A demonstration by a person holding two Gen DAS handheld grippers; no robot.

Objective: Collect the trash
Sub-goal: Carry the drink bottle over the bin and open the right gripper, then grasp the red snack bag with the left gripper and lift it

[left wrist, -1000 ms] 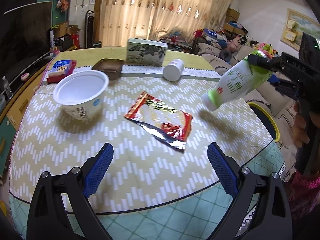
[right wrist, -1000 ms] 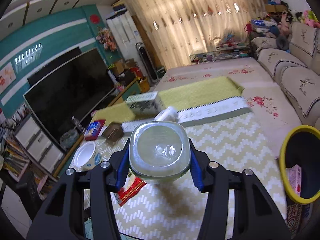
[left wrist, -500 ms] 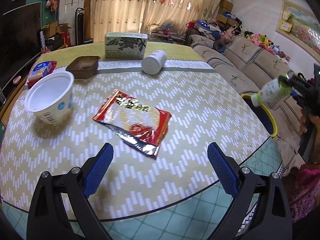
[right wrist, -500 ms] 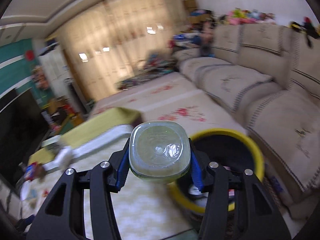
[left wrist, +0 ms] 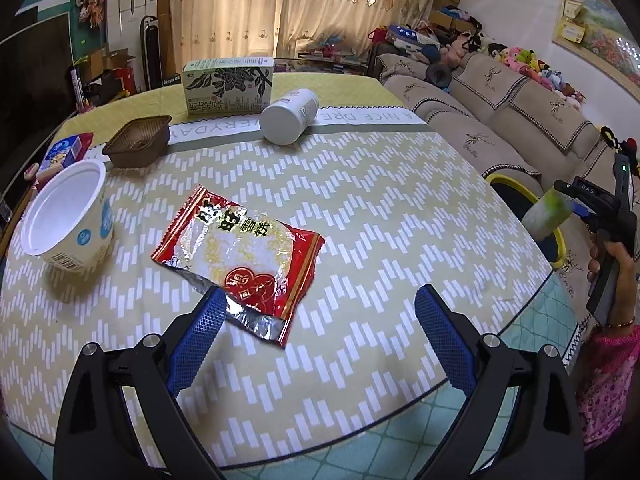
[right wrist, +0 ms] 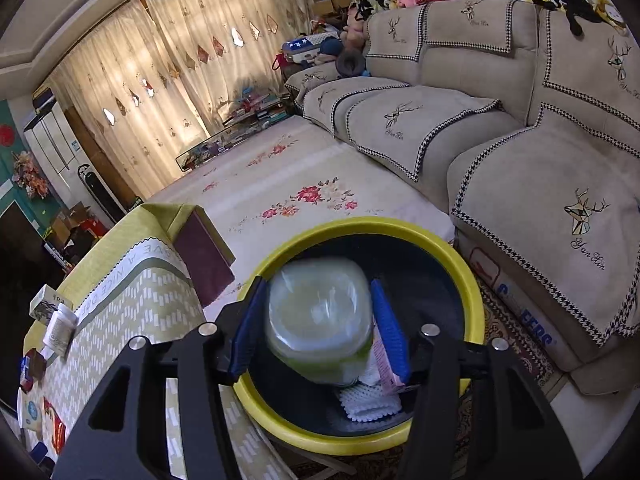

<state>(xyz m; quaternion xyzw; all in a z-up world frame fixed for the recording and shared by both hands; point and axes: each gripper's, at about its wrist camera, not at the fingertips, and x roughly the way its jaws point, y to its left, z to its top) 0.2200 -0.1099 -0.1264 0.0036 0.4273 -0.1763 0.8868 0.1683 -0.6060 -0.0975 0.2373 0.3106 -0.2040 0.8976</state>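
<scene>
My right gripper (right wrist: 320,320) hangs over the yellow-rimmed black bin (right wrist: 460,272) beside the table. Its blue pads stand apart, and the green-and-white plastic bottle (right wrist: 320,320) between them is blurred and looks loose. The bottle (left wrist: 546,214) also shows blurred over the bin (left wrist: 516,182) in the left wrist view. The bin holds a pink carton (right wrist: 386,364) and white netting (right wrist: 368,400). My left gripper (left wrist: 320,332) is open and empty, low over the table. A red snack wrapper (left wrist: 240,248) lies just ahead of it.
On the round table (left wrist: 400,220) stand a white paper tub (left wrist: 66,216), a brown tray (left wrist: 138,146), a tea box (left wrist: 228,86), a white jar on its side (left wrist: 290,116) and a blue packet (left wrist: 64,152). A beige sofa (right wrist: 540,140) runs behind the bin.
My right gripper carried the bottle from above the table to over the bin, and its pads have opened off the bottle. My left gripper moved closer to the red wrapper.
</scene>
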